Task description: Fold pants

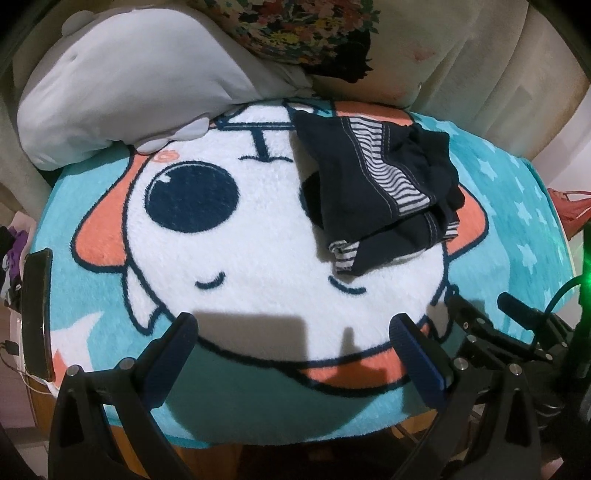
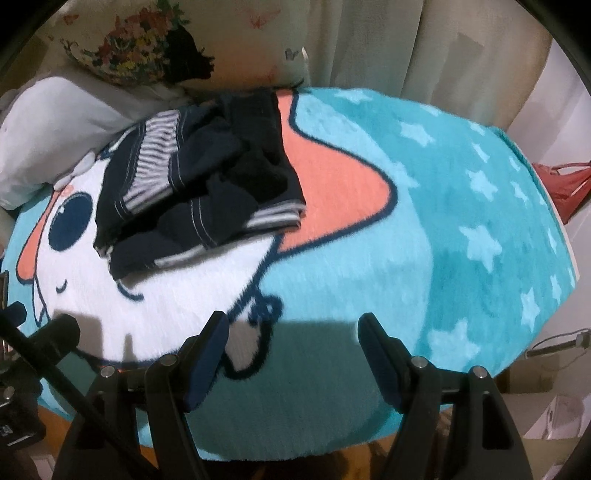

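Left wrist view: the left gripper hangs over the near edge of the blanket, its two fingers spread wide with nothing between them, only white and teal plush below. The pants, dark navy with striped panels, lie in a rumpled, partly folded heap toward the far right of the cartoon face, well apart from the fingertips. Between the heap and the near edge lies a broad stretch of bare plush. On the left edge a dark phone lies just at the blanket's rim. At the far left a white pillow presses against the blanket, with a floral cushion behind it and pale curtains closing off the back. The right gripper shows at the lower right, close beside the left one.

Right wrist view: the right gripper also stands spread, empty, above the near edge of the blanket. The pants sit up left, far from it, their near hem overlapping the orange patch. The whole right half, teal with pale stars, is bare out to its rounded edge. Beyond that edge are a red bag and a cardboard box low on the right. The white pillow and floral cushion crowd the far left corner.
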Motion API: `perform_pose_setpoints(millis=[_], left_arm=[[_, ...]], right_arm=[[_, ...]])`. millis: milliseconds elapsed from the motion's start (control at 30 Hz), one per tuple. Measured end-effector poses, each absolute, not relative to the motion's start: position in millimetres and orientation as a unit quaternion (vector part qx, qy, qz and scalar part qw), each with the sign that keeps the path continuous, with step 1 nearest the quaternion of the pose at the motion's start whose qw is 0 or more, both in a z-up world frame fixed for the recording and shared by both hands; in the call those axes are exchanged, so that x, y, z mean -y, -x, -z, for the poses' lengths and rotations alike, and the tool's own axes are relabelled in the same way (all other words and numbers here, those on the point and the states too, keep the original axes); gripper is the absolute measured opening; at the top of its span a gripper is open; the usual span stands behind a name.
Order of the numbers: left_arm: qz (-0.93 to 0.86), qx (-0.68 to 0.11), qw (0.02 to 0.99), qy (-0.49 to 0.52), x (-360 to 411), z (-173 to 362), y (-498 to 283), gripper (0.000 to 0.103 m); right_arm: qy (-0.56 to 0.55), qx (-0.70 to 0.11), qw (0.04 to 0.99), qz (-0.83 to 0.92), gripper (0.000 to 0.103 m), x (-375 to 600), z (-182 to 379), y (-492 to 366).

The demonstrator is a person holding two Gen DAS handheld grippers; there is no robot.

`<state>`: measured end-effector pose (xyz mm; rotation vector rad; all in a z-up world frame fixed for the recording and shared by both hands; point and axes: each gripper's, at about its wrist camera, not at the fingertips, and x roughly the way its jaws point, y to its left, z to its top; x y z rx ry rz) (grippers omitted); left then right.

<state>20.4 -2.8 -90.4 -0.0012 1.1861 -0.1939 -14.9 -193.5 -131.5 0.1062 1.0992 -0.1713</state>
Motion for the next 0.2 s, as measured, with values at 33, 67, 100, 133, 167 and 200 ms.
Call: perform_pose_setpoints(millis=[33,67,100,133,167,200], left_arm=[[0.09,-0.556,0.826,0.0,2.2,89.7,-21.2,0.103],[0.087,-0.554,0.828,-0.001,2.1,88.9,-21.7,0.103],[0.085,-0.552,0.83,-0.002,1.9,88.0,-22.6,0.103],[0.083,-0.55,0.831,-0.003,2.0,87.2,-22.9,0.103],[0.081,-0.548,0.833,-0.003,1.8,86.2,-24.2,0.103],[0.08,-0.546,0.834,-0.004,1.5,85.6,-25.5,0.103]], right_arm=[[-0.051,-0.521,0.848,0.08,0.077,193.5,131.4,13.7],[-0.052,-0.522,0.847,0.078,0.077,193.4,132.3,11.9],[-0.052,-0.524,0.847,0.077,0.078,193.8,133.2,10.6],[-0.052,-0.526,0.846,0.075,0.078,193.7,134.2,9.2],[-0.052,-0.527,0.845,0.073,0.078,194.1,134.7,7.8],[-0.053,-0.526,0.846,0.071,0.078,194.5,134.5,6.5]])
